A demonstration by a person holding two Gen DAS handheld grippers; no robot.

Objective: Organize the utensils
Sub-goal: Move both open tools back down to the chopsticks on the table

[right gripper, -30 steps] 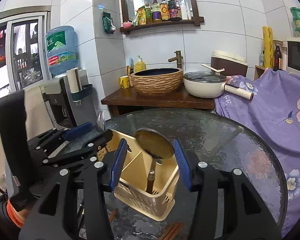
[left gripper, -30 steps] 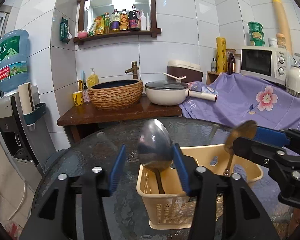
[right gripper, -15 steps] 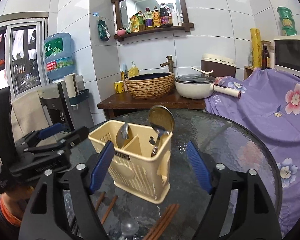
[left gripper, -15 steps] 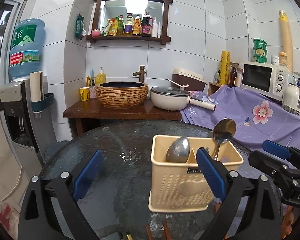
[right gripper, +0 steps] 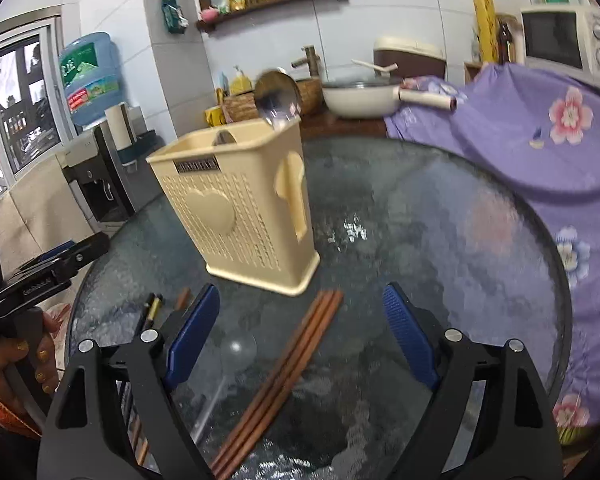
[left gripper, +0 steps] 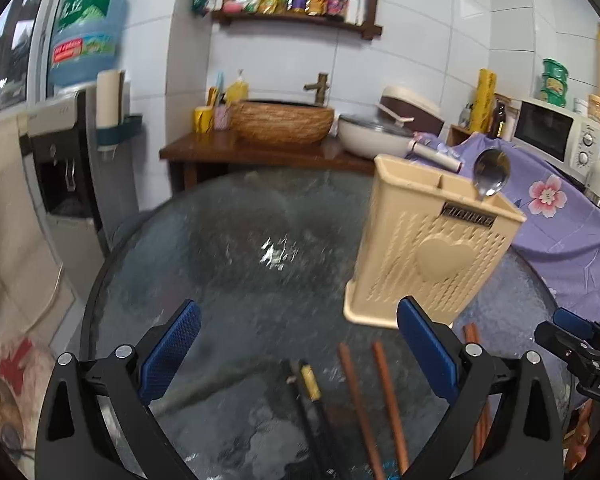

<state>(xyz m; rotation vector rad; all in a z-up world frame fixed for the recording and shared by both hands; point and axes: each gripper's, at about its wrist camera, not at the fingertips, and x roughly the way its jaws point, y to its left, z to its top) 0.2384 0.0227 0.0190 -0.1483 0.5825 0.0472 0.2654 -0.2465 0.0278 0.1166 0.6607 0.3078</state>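
Caddy [right gripper: 240, 204] stood on the glass counter [right gripper: 440, 240], spoon [right gripper: 278, 98] upright in its far compartment. Brown chopsticks [right gripper: 284, 372] lay at the caddy's 6 o'clock. Left gripper [left gripper: 296, 354] and right gripper [right gripper: 300, 338] were wide open, holding nothing.

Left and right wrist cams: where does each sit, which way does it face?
Left wrist: on the left gripper, low over the glass table, facing the holder and sink wall; own open fingers show, with the right gripper at far right.
Right wrist: on the right gripper, facing the holder's other corner, chopsticks just ahead; own open fingers show, with the left gripper and hand at far left.
Shared: holder, spoon, chopsticks, table.
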